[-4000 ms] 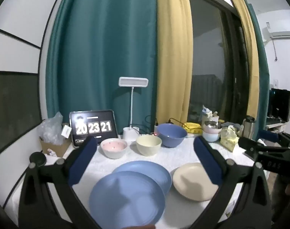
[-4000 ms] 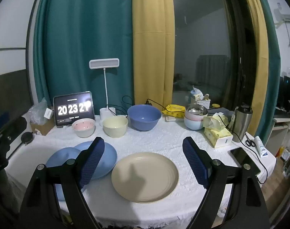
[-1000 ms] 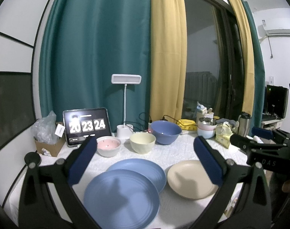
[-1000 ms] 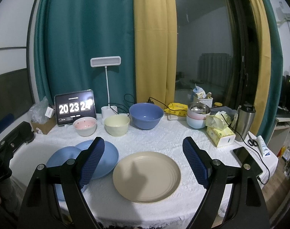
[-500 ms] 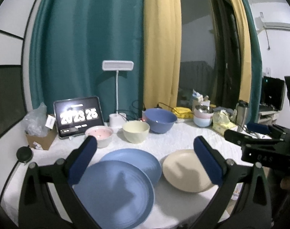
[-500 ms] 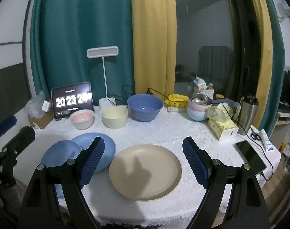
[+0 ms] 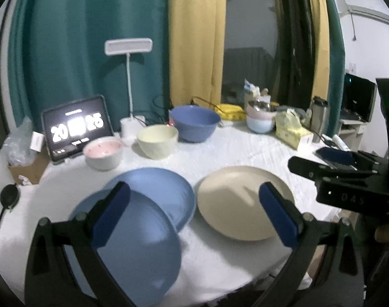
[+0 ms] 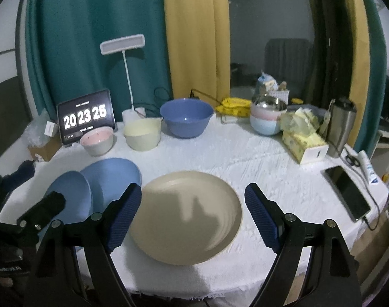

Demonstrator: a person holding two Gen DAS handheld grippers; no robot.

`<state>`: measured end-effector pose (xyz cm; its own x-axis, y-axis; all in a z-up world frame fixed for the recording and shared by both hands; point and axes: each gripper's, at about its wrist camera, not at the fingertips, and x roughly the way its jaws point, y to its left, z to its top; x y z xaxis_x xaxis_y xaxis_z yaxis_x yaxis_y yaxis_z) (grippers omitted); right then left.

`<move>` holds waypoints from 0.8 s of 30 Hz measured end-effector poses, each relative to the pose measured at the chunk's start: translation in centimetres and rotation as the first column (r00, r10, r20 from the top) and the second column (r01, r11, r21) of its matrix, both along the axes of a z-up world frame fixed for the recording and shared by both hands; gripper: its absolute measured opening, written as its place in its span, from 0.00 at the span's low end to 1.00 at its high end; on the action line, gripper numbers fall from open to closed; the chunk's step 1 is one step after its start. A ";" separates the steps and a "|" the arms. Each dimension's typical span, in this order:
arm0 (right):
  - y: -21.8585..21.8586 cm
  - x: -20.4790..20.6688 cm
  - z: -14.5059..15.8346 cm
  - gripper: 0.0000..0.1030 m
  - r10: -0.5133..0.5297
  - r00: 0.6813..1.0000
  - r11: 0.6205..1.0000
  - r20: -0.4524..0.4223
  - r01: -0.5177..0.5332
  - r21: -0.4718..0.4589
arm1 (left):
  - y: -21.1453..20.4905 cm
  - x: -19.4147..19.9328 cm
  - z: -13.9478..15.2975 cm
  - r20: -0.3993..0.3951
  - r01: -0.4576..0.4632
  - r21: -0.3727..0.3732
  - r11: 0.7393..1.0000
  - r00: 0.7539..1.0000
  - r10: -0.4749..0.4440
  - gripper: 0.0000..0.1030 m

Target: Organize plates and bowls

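Two blue plates overlap at the table's front left: the near plate (image 7: 133,245) (image 8: 66,192) partly covers the far plate (image 7: 158,192) (image 8: 115,179). A beige plate (image 7: 240,202) (image 8: 186,217) lies to their right. Behind stand a pink bowl (image 7: 102,153) (image 8: 97,140), a cream bowl (image 7: 157,140) (image 8: 142,134) and a large blue bowl (image 7: 194,122) (image 8: 185,120). My left gripper (image 7: 194,217) hangs open over the blue and beige plates. Above the beige plate my right gripper (image 8: 193,215) is open, holding nothing.
A clock tablet (image 8: 85,122) and a white lamp (image 8: 122,44) stand at the back left. Stacked bowls (image 8: 267,120), a tissue box (image 8: 304,143), a steel flask (image 8: 341,128) and a phone (image 8: 348,194) fill the right side. A white cloth (image 8: 271,179) covers the table.
Both grippers have come lower and closer to the plates over the last second; the left one has swung to the right. Nothing on the table has moved.
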<state>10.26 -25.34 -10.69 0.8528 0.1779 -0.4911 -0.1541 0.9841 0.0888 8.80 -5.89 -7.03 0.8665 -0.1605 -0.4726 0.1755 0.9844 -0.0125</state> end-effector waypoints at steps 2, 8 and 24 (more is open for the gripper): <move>-0.4 0.5 -0.2 0.83 0.007 1.000 1.000 -0.008 -0.007 0.002 | -0.4 0.9 -0.5 -0.026 -0.003 -0.004 1.000 1.000 0.003 0.98; -1.5 2.3 -1.2 0.77 0.021 0.999 1.000 -0.026 -0.022 -0.008 | -2.1 2.8 -1.6 -0.080 0.014 0.005 1.000 0.997 -0.014 0.89; -4.9 7.2 -6.7 0.46 0.049 0.986 0.999 -0.158 -0.047 0.014 | -5.6 8.3 -8.9 -0.408 -0.028 0.022 0.999 0.912 0.035 0.50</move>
